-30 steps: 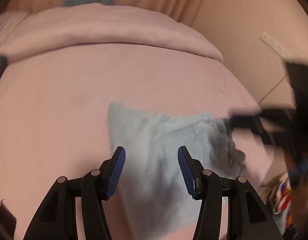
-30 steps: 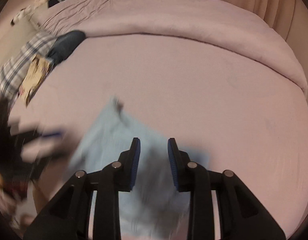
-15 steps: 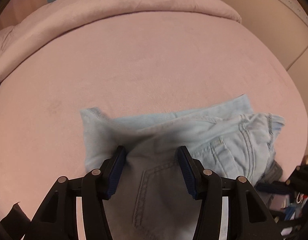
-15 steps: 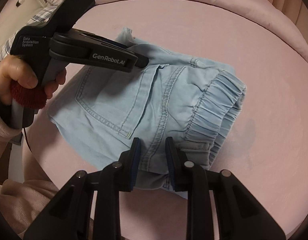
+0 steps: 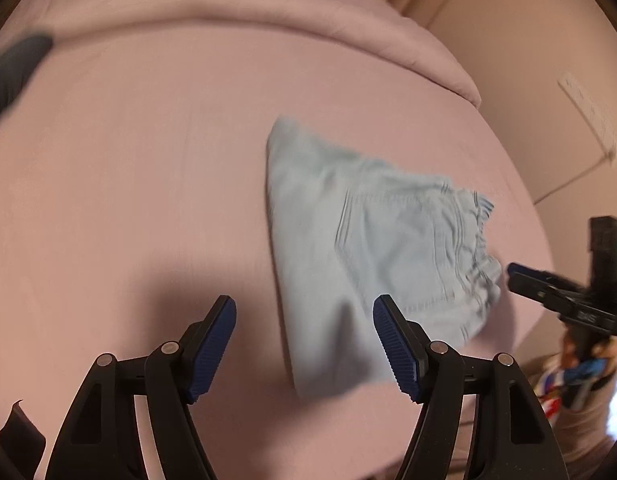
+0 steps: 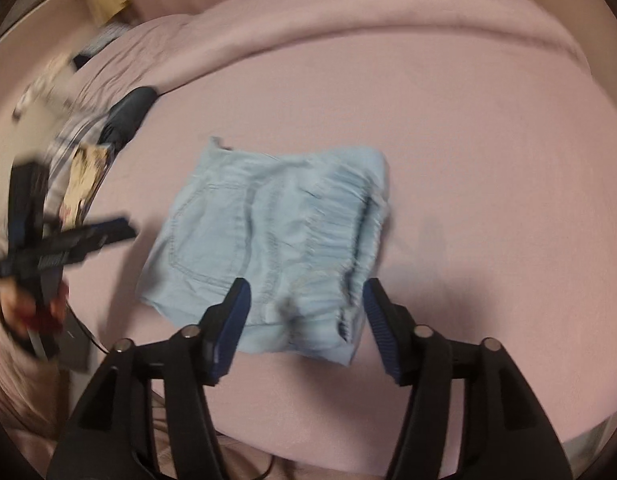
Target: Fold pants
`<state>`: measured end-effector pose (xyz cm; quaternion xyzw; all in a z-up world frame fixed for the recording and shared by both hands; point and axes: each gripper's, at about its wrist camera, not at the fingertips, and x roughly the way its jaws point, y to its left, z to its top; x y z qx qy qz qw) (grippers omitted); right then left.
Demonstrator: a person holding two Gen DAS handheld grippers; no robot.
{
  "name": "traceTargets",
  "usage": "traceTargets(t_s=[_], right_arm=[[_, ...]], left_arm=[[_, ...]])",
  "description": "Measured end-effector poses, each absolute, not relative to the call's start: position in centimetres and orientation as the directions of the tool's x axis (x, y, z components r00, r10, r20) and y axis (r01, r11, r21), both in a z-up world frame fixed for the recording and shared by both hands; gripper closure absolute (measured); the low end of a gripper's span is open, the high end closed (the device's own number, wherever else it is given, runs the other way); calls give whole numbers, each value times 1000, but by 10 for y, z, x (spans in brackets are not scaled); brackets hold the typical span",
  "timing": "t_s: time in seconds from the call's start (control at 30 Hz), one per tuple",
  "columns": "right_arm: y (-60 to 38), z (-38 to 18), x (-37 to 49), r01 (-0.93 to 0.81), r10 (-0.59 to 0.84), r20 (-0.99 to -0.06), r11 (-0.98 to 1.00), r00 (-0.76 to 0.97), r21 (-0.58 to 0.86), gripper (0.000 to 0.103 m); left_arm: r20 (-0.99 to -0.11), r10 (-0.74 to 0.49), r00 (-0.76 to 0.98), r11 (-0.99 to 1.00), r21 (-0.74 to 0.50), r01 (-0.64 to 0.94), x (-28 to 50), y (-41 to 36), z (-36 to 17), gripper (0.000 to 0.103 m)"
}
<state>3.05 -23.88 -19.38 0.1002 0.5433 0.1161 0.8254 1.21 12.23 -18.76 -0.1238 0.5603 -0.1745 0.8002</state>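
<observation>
Both claws stand spread wide, holding nothing. The light-blue pants (image 6: pixel 268 248) lie folded into a compact bundle on the pink bed (image 6: pixel 488 160), elastic waistband toward 3 o'clock in the right wrist view, just ahead of the right claw (image 6: pixel 306 322). The left claw (image 5: pixel 304 344) hovers clear, with the pants at its 1 o'clock.

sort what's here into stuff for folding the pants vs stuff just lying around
For the job: light blue pants, folded on the pink bed; left gripper and right gripper, both open.

Lying about: dark item, plaid cloth, printed booklet.
</observation>
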Motion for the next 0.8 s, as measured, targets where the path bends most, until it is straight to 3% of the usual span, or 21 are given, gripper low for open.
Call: traceTargets(t_s=[0.13,0.23,0.8], right_arm=[[-251,-204,30,-17,293,-895,952,336,305,28],[-252,-199,24,-4,302,-891,947,338,320,18],[-272,-239,38,102,489,-805,831,336,547,15]], left_arm=[[-859,-430,278,902,-422,91,-1,127,-201,17],[-854,-445,270,895,-436,98,1,119,-205,15],[-833,-492,253,870,-474,132,29,93,-230,15]])
